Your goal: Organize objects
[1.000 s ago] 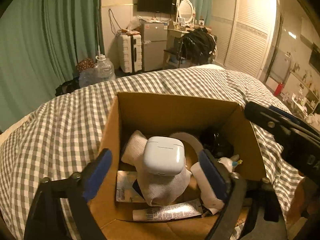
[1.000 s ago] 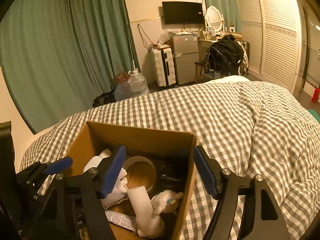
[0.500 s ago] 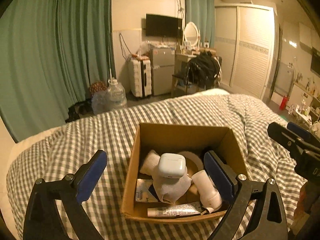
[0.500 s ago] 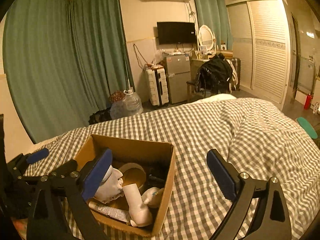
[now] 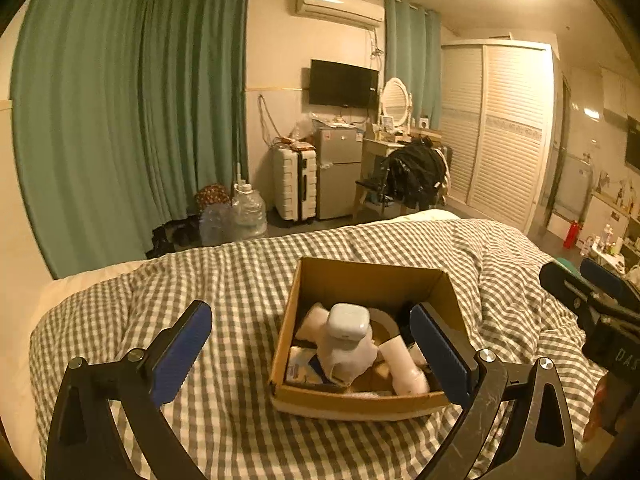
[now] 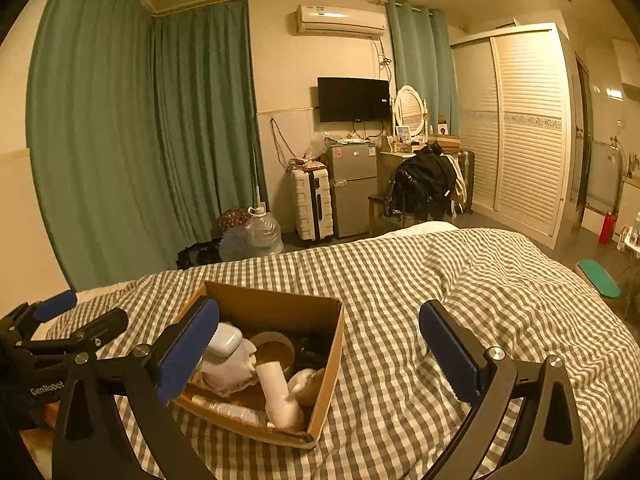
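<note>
"GenRobot" is printed on the left tongs (image 6: 52, 312); "DAS" shows on the right tongs (image 5: 592, 296).

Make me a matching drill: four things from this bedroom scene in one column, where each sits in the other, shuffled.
1. earbud case
2. cardboard box
3. white suitcase
4. air conditioner

a. on the checked bedspread
b. high on the wall
c. on the white cloth bundle in the box
d. on the floor beside the small fridge

Pairs: 1-c, 2-a, 3-d, 4-b
</note>
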Demonstrator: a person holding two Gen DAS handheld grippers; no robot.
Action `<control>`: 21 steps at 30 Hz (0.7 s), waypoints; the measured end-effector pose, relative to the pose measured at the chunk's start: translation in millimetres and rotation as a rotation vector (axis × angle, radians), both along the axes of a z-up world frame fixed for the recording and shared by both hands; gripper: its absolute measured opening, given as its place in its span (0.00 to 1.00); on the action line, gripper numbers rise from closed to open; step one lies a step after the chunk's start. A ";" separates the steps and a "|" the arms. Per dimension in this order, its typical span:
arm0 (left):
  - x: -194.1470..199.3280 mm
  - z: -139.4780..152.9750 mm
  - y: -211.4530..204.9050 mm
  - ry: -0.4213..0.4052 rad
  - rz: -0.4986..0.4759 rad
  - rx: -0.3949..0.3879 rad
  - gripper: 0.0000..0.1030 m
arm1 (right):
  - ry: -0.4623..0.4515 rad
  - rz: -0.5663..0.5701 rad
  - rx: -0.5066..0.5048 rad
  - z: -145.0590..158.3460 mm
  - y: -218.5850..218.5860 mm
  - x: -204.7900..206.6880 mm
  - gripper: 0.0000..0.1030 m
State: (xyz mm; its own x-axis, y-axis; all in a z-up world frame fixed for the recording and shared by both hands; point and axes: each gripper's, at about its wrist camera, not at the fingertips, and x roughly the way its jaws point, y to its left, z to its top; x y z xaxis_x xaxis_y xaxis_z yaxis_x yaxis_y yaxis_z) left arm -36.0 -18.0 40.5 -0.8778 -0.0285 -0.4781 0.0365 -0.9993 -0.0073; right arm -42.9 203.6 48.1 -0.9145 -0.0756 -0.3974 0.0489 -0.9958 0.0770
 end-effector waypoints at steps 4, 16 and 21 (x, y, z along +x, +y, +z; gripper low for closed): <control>10.6 -7.2 3.2 0.012 0.020 -0.044 1.00 | 0.008 -0.002 0.034 -12.4 -5.6 10.8 0.98; 17.9 -35.8 20.3 0.031 0.041 -0.127 1.00 | -0.013 0.005 0.098 -53.5 -13.2 8.6 0.98; 19.0 -36.8 15.4 0.032 0.050 -0.110 1.00 | -0.013 0.011 0.101 -58.3 -15.5 6.6 0.98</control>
